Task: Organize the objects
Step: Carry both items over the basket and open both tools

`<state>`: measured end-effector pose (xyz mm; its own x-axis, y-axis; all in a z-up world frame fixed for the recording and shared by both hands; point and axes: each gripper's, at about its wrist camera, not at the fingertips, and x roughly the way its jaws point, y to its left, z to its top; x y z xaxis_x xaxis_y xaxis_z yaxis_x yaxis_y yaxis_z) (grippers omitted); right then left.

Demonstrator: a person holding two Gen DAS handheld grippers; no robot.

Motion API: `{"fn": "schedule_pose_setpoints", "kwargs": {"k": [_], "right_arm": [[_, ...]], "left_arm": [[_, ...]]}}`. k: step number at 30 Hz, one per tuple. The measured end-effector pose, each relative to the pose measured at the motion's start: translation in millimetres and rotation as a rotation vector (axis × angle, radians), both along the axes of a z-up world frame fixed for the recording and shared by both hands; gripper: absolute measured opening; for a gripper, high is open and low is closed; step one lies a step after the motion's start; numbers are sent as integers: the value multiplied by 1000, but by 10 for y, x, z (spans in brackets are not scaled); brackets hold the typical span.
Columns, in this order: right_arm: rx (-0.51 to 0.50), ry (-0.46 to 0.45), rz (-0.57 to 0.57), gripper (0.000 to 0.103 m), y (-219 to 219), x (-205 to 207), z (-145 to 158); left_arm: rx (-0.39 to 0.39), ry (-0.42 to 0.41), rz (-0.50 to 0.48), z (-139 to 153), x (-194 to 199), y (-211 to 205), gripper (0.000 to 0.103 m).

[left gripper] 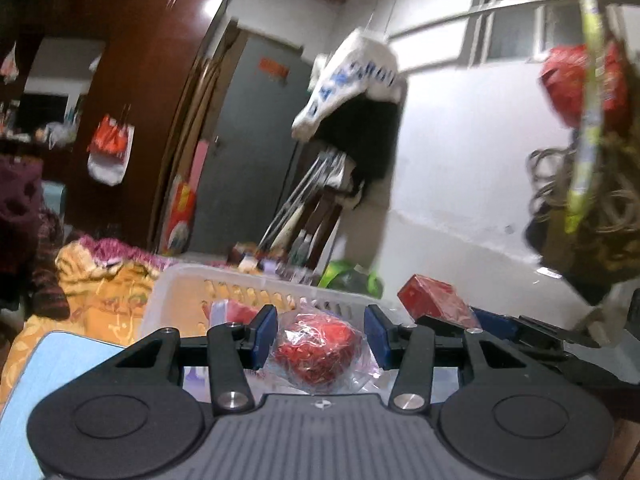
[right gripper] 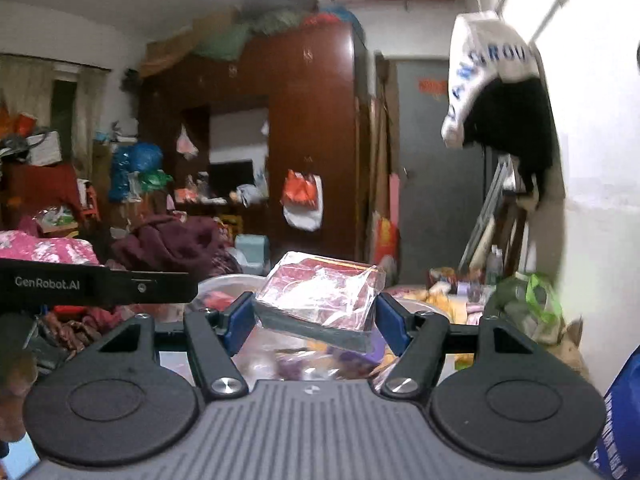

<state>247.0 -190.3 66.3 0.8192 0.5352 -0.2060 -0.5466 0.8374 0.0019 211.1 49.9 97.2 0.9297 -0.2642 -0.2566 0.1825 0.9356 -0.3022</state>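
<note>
My left gripper (left gripper: 322,338) is shut on a red round bundle in clear plastic wrap (left gripper: 318,350), held between its blue pads above a white slotted basket (left gripper: 240,286). My right gripper (right gripper: 317,320) is shut on a flat red box in shiny clear wrap (right gripper: 320,294), which sits tilted, its dark edge facing me. In the left wrist view that same red box (left gripper: 432,296) shows to the right, level with the basket's rim, and a finger (left gripper: 536,330) of the right gripper reaches in from the right edge. Both grippers are lifted and point nearly level.
A light blue board (left gripper: 60,364) and orange patterned cloth (left gripper: 100,292) lie left of the basket. A green bag (left gripper: 352,280) sits behind it. A white bag with blue letters (left gripper: 352,80) hangs by the white wall (left gripper: 460,160). A dark wardrobe (right gripper: 312,140) and clutter fill the back.
</note>
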Motion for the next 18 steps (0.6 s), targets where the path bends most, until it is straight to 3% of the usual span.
{"fn": "schedule_pose_setpoints", "kwargs": {"k": [2,3,4,5,7,10,14,18], "right_arm": [[-19,30,16,78,57,197,-53],[-41,46,7,95,66,256,-80],[-51,45,-25,103,50,247,-114],[-51,24,-45,103,33,238,-131],[-42,14,-26,103,-40,165,-125],[-22,9,-8,103,-133,23,-89],[-5,4,-24,103,-157,-163,-66],[8,-30,-2,103,-157,-256,-114]], "left_arm": [[-14,64,-30,-80,280,-7,55],[-35,84,-36,-128,375,7,61],[-58,100,-35,-169,435,32,77],[-69,101,-27,-195,446,48,87],[-52,59,-19,-211,334,76,88],[2,-38,6,-183,120,70,103],[112,-106,59,-96,-118,9,103],[160,-59,20,-71,-153,28,103]]}}
